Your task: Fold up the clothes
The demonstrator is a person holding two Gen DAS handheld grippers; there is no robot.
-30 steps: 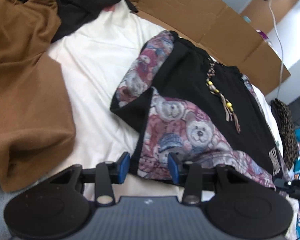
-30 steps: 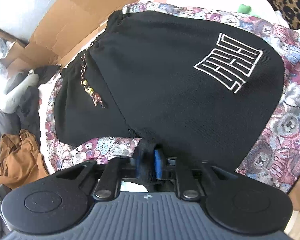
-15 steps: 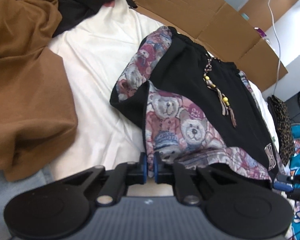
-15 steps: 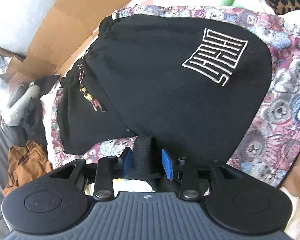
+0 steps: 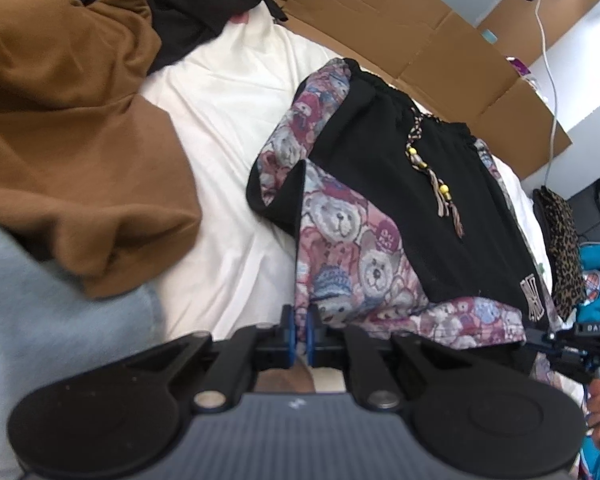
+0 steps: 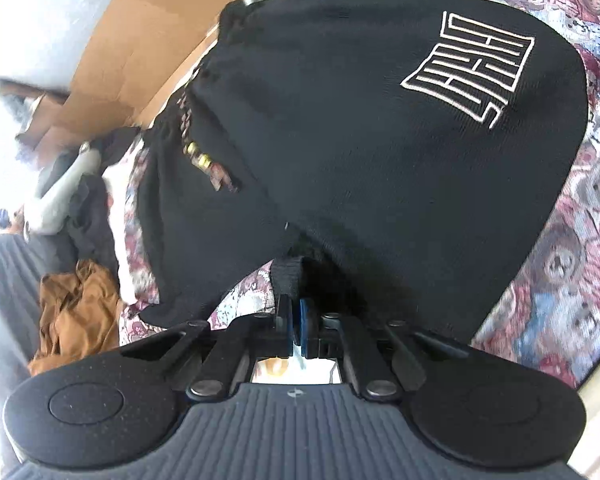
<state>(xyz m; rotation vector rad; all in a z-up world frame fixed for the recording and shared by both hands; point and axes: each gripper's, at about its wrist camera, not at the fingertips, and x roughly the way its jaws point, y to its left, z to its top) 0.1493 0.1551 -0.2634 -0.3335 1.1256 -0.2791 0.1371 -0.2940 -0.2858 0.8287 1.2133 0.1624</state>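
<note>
Left wrist view: left gripper (image 5: pixel 300 334) clamped on shorts (image 5: pixel 400 200) hem corner.
Right gripper (image 6: pixel 294 330): pinching black hem.
Waistband: far side, ahead of both.

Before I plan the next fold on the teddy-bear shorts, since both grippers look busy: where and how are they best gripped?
At the near hem, from the near side, nosing down. The shorts lie flat, waistband far, and only the hem gives a thin free edge. The left gripper is shut on the bear-print corner, and the right gripper, jaws just closed, on the black hem.
</note>
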